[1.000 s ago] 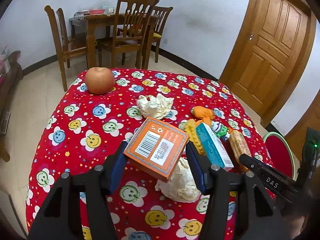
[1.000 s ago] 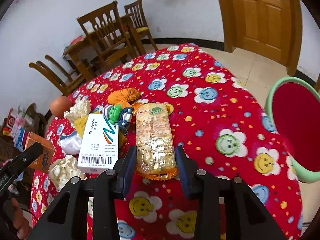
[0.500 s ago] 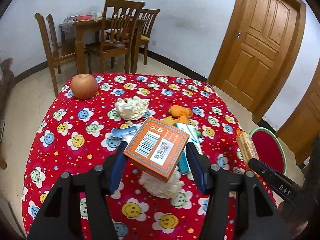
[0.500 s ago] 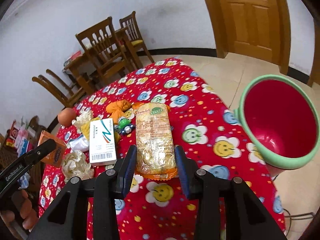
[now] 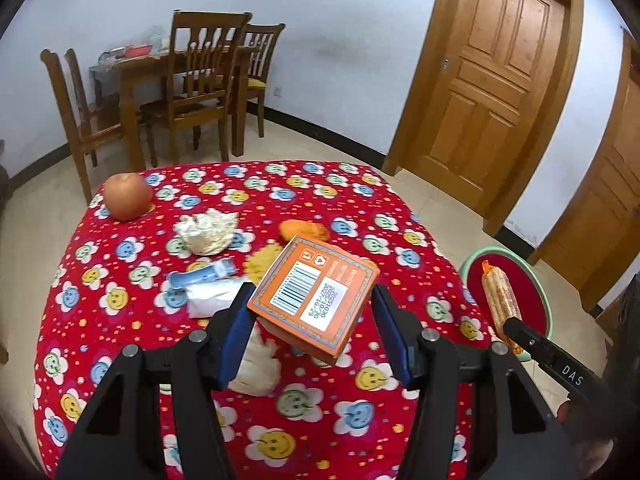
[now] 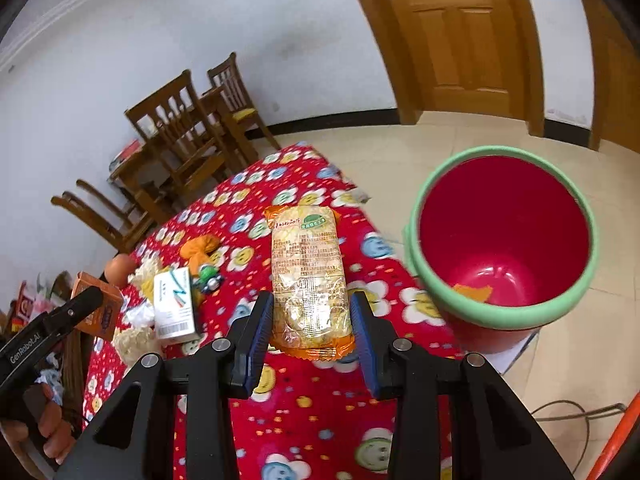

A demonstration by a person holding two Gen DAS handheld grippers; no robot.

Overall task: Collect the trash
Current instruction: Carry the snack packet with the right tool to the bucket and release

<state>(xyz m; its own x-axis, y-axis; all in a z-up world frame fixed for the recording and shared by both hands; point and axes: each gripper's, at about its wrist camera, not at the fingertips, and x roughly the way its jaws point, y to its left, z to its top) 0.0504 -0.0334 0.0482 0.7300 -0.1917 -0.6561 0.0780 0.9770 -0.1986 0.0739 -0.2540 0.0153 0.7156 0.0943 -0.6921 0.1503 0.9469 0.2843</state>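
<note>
Orange cardboard, a small box (image 5: 316,304) with its barcode label facing up, is sitting tilted between the blue pads of the left gripper (image 5: 314,330), whose jaws are pinching it above the table (image 5: 120,320). Below it a crumpled tissue (image 5: 256,364) is lying on the red smiley-flower cloth, with a second tissue wad (image 5: 206,230), an apple (image 5: 127,196) and a blue-and-white wrapper (image 5: 202,278) lying farther back. The right gripper (image 6: 312,330) is clamping a long snack packet (image 6: 308,276) by its near end, the jaws pressing its sides; the packet is hanging near the table's edge, just beside a red bin (image 6: 502,240) with a green rim that is standing on the floor. An orange scrap (image 6: 472,292) is lying in the bin's bottom. A white carton (image 6: 175,304) is resting on the table.
</note>
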